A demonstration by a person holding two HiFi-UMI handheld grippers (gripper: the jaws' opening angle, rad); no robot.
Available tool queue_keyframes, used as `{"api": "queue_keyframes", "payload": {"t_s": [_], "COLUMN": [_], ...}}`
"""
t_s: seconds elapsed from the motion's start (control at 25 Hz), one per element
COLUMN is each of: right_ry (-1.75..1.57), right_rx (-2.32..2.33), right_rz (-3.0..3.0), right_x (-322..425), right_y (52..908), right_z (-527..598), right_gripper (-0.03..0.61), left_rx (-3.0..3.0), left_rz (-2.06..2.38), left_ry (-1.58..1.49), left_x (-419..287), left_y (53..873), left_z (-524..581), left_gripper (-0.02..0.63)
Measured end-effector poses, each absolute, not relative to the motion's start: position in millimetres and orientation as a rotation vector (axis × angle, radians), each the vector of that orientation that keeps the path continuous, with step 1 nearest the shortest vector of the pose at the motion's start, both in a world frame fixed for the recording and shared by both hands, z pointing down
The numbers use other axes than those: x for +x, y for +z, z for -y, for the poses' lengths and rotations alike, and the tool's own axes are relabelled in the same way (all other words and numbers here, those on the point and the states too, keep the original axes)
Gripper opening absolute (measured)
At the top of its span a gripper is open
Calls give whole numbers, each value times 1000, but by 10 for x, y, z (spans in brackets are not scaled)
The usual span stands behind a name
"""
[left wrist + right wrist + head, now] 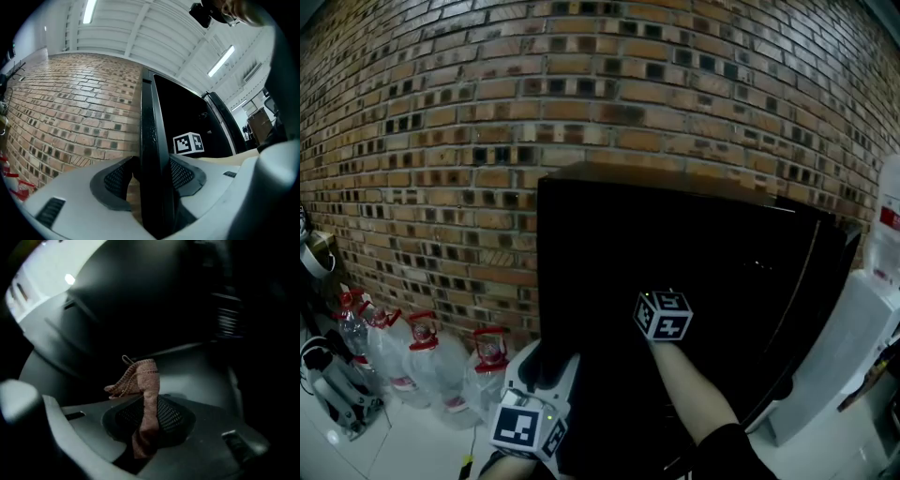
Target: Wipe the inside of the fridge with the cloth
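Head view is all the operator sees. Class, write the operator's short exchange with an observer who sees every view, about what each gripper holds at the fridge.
Operator: My view hides the jaws of the right gripper. Are they holding anything?
Observer: Yes, they are shut on a reddish-brown cloth, its free end sticking up past the jaws.
Operator: And the left gripper?
Observer: Its jaws straddle the edge of the black fridge door, one jaw against each face.
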State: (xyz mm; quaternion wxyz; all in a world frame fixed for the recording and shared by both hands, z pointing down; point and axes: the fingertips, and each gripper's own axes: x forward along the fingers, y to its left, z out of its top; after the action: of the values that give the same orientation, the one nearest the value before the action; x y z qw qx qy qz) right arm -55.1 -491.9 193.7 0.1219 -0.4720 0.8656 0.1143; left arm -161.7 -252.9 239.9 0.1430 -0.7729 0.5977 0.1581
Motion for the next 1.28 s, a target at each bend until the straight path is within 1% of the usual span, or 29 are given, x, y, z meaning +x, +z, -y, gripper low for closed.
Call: {"api": "queue_keyframes", "payload": {"t_s": [0.12, 0.36, 0.72, 1.0, 1.28], "right_ry": [420, 442, 522, 508, 456], "right_rx": [-1289, -1200, -1352, -1445, -1565], "right_rz": [-2621, -2690, -2720, -2676, -2603], "right_x": [-901, -1398, -1557, -1321, -753], "right_y": [1944, 1838, 2052, 2056, 2058], "right_z": [4832, 4874, 5227, 5316, 5392], "right_gripper": [74, 74, 74, 75, 75], "left_rx": [-2224, -2226, -2220, -2210, -2198], "left_rz": [-1720, -1714, -1709, -1714, -1736], "left_ry": [475, 465, 448, 451, 481], "left_x": [-1601, -1592, -1590, -1592, -1620], "left_y": [2403, 2406, 2420, 2420, 2430], "left_z": [2525, 2544, 2543, 2556, 2549], "left_gripper": [222, 222, 229, 229, 218]}}
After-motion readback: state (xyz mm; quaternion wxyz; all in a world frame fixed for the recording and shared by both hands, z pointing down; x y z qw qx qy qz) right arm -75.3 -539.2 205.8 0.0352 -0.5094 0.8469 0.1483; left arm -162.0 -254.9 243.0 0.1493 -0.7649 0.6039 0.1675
